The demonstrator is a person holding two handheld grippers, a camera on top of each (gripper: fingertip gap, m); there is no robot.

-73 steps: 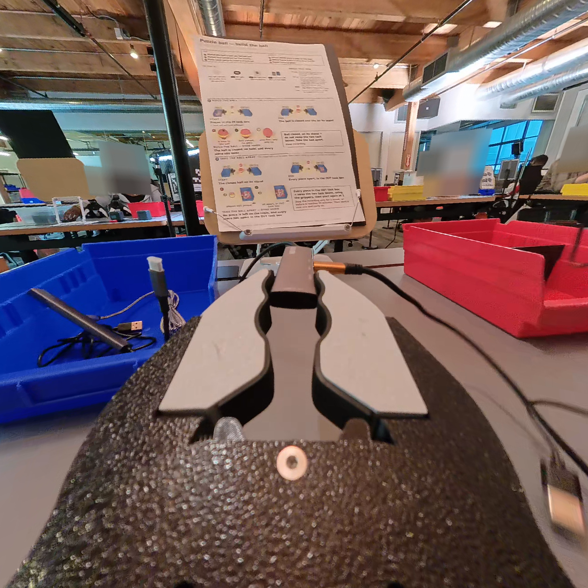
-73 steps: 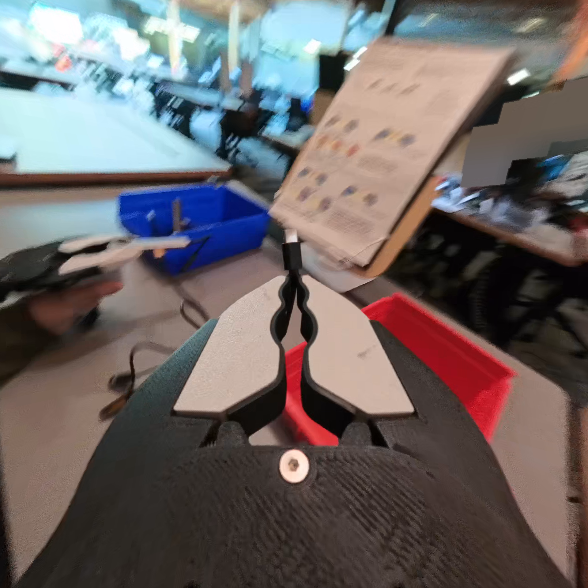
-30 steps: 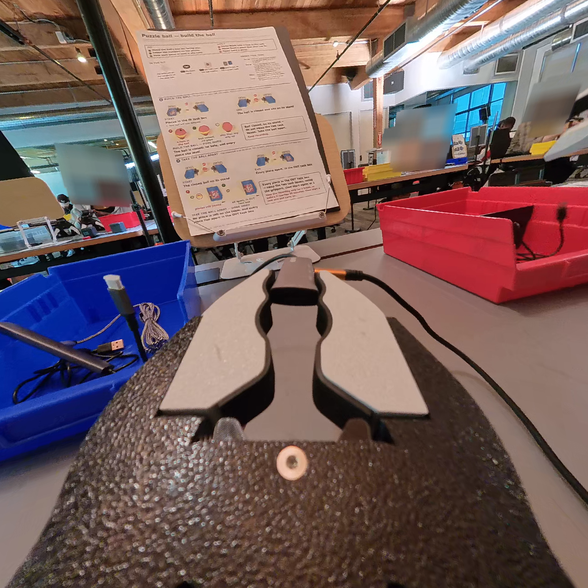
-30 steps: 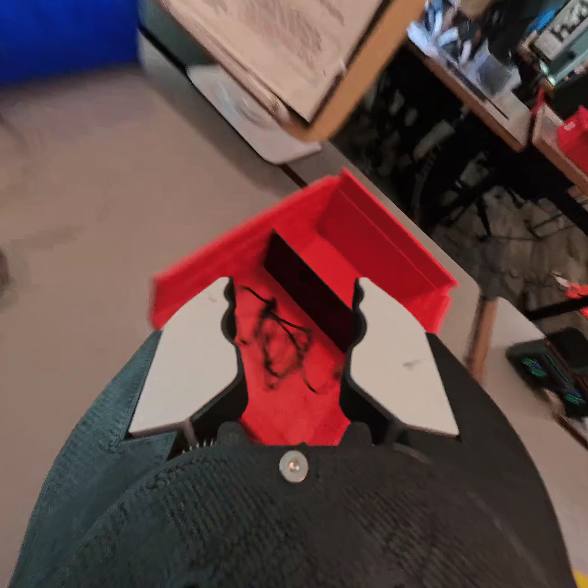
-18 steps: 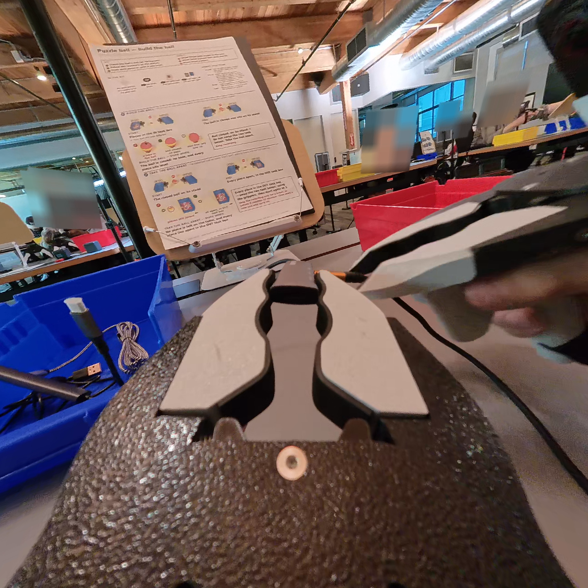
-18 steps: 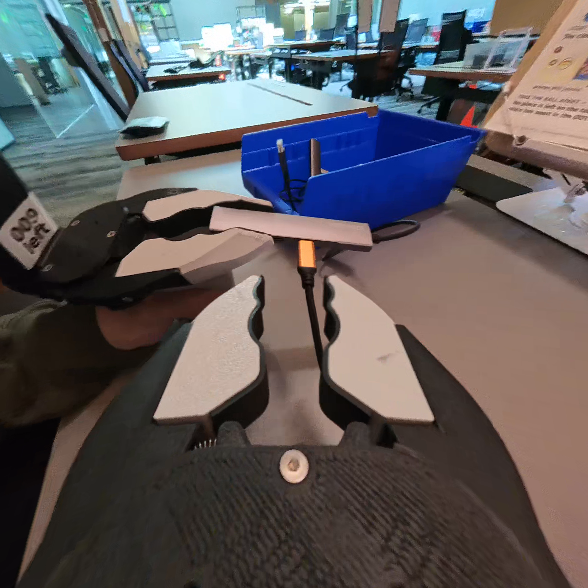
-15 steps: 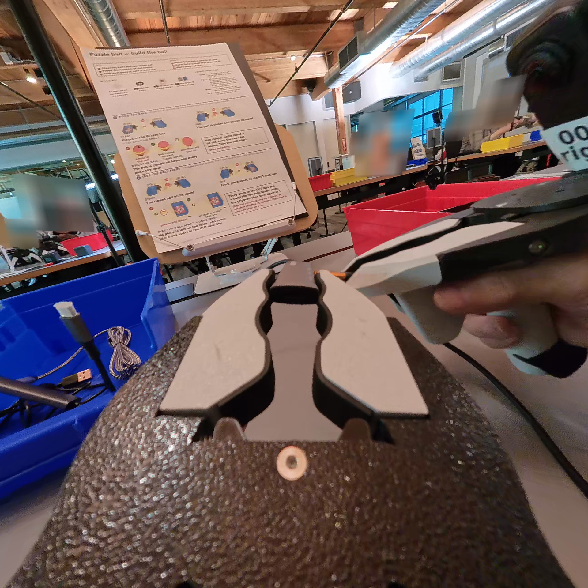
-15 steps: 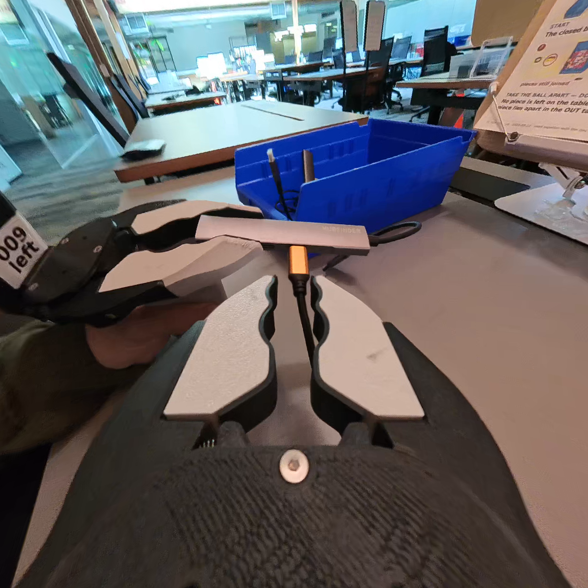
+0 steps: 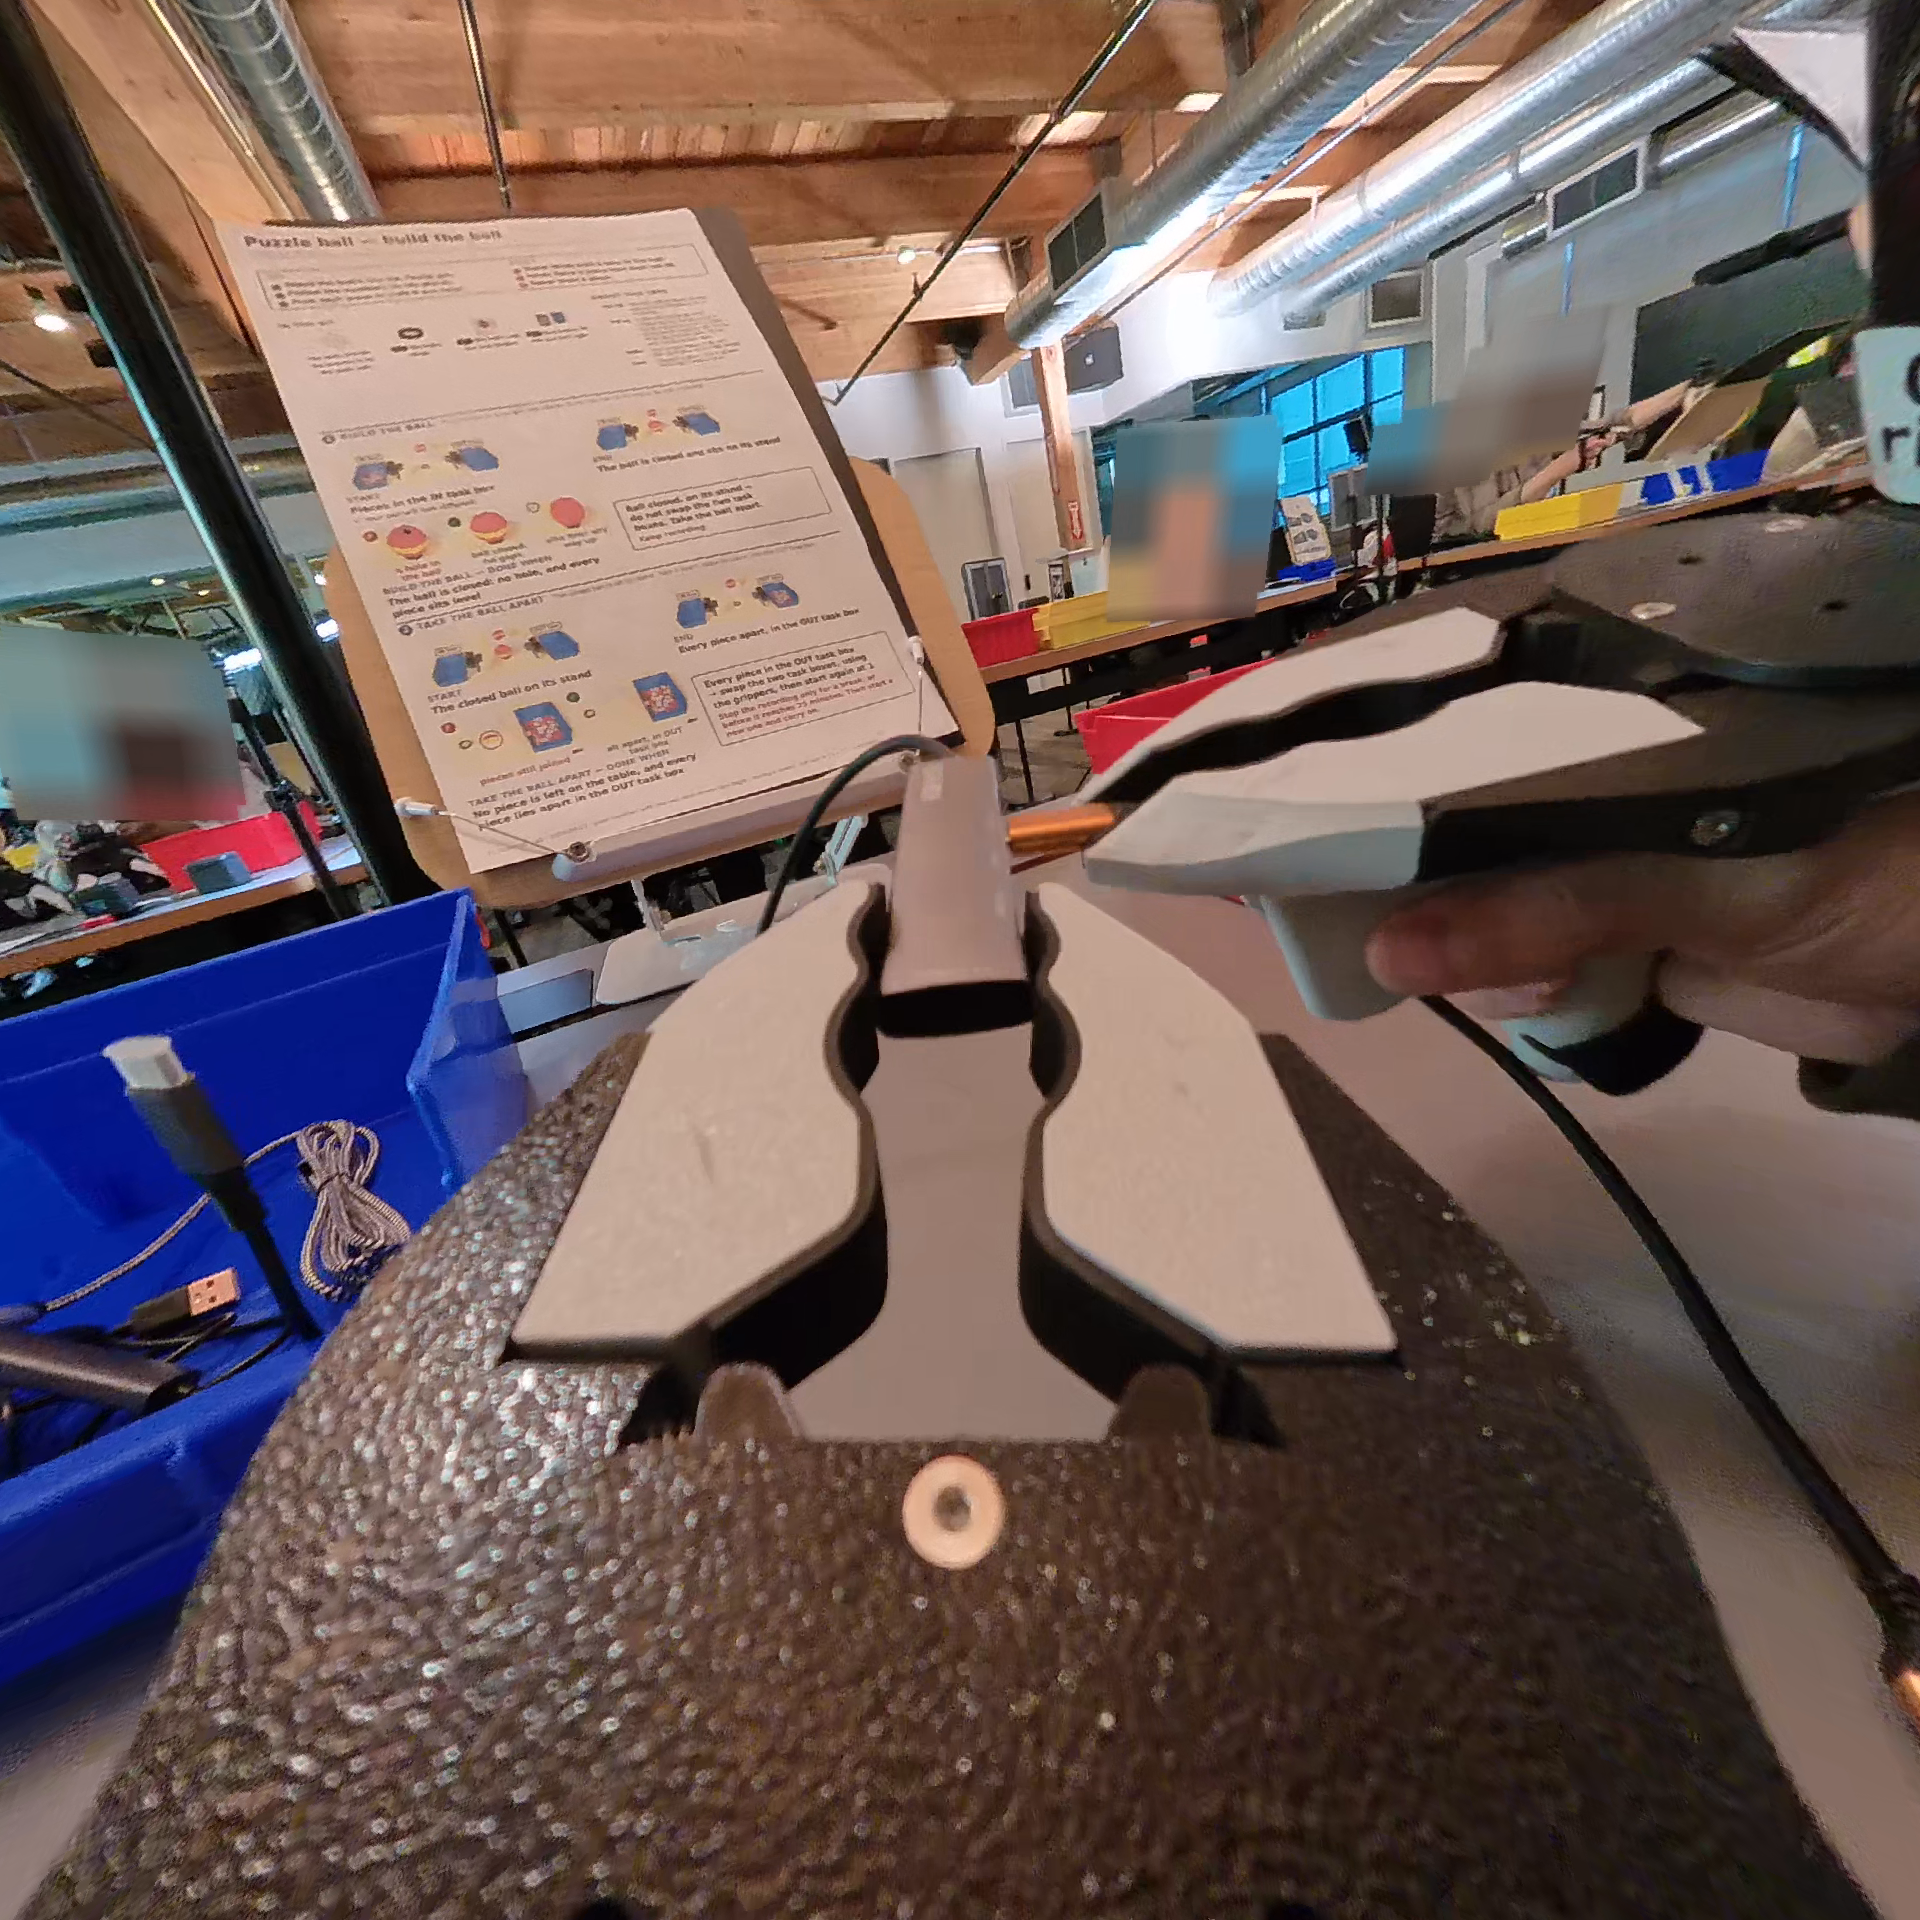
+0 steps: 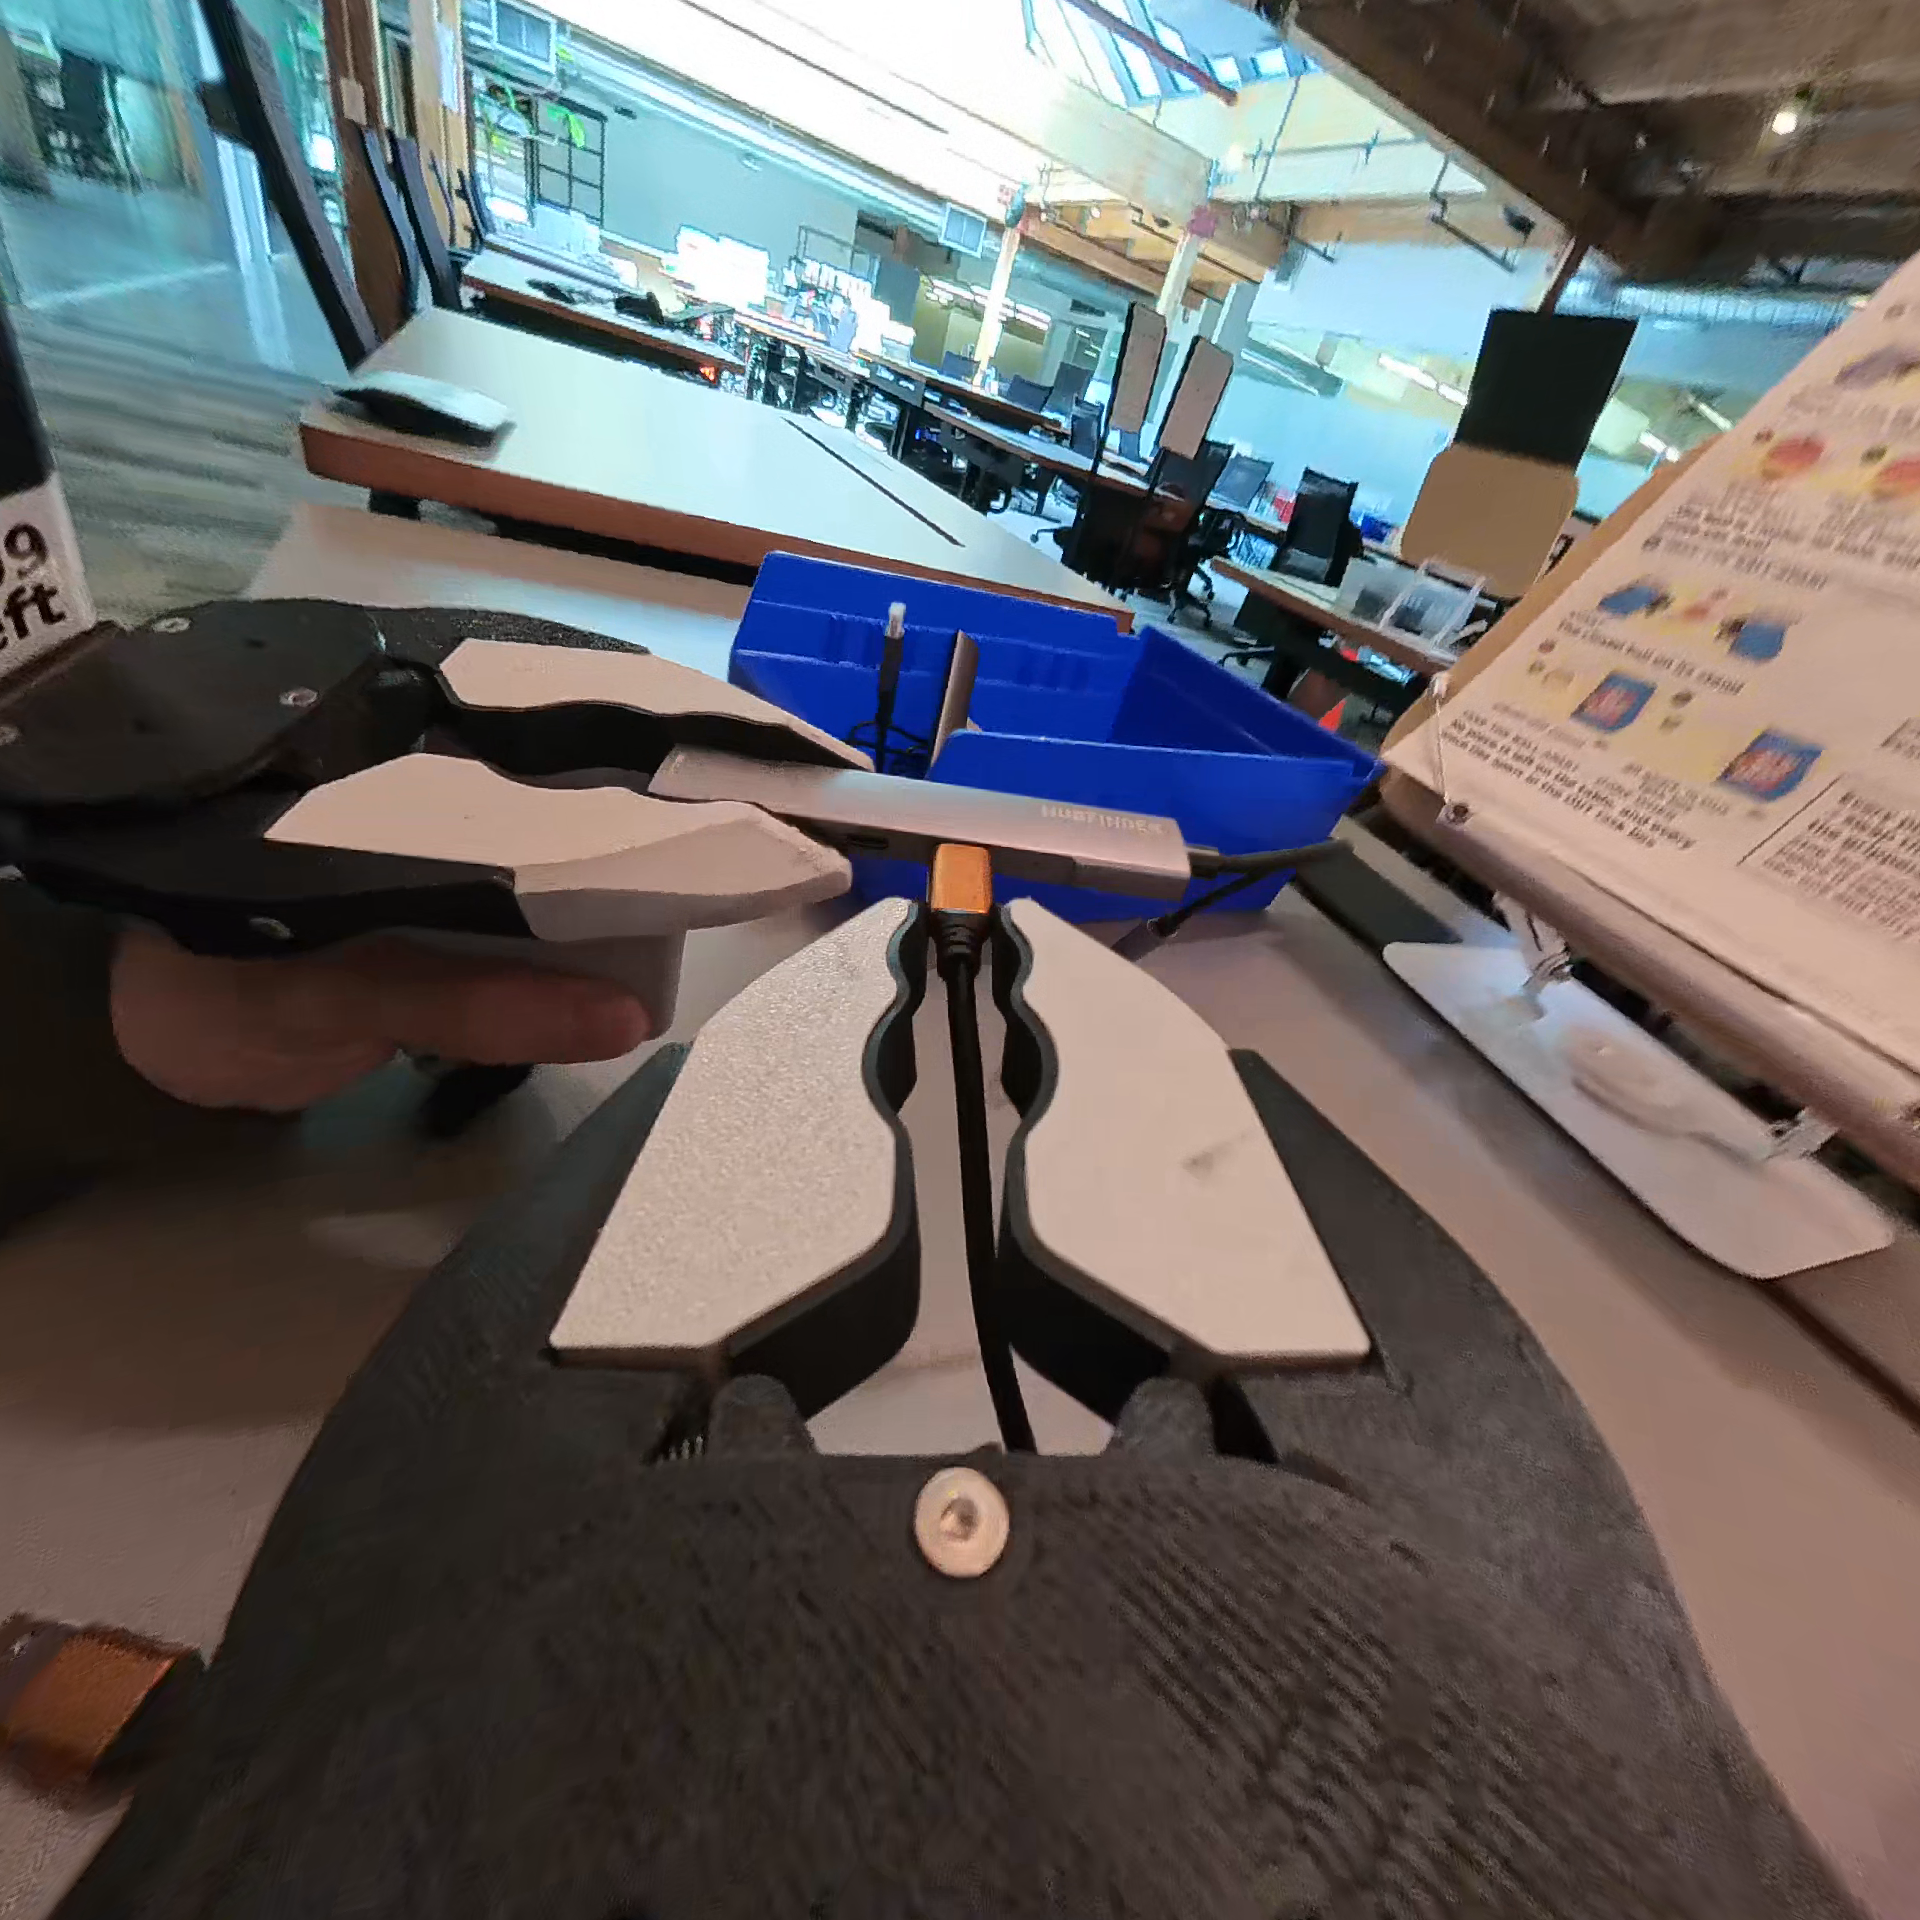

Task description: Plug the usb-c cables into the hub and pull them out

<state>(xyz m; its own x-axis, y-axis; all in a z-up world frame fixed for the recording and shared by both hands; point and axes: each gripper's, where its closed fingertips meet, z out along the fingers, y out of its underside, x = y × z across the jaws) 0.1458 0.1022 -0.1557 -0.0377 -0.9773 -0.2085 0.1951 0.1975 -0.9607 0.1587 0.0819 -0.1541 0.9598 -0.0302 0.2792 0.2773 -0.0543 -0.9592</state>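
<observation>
In the left wrist view the left claw (image 9: 954, 935) is clamped on the near end of a slim grey USB-C hub (image 9: 951, 883), which juts away from the camera at the centre of the frame, lifted above the grey tabletop (image 9: 1714, 1174). From the right edge of that frame the right claw (image 9: 1091, 821) reaches in sideways, held by a person's hand (image 9: 1683, 956), and its two pale fingers (image 9: 1257, 821) are pinched on the orange-sleeved USB-C plug (image 9: 1055, 831), whose tip meets the right side of the hub. The right wrist view shows the same join from the other side: the right claw (image 10: 961, 914) is closed around the black cable (image 10: 977, 1143) just behind the orange plug (image 10: 958, 883), and the plug is seated in a port on the long edge of the hub (image 10: 966, 816), which lies crosswise in mid-frame with the left claw (image 10: 810, 805) gripping its left end. The hub's own short black lead (image 10: 1257, 862) leaves its right end and curves down toward the tabletop. Behind the hub, in the upper middle of that view, sits a blue bin (image 10: 1143, 727) holding another hub and a cable standing upright. In the left wrist view the blue bin (image 9: 260, 1039) fills the lower left, with a braided cable (image 9: 343, 1205) coiled inside. A printed instruction sheet on a stand (image 9: 582, 540) rises in the upper left, and a red bin (image 9: 1132, 727) shows partly behind the right claw.
</observation>
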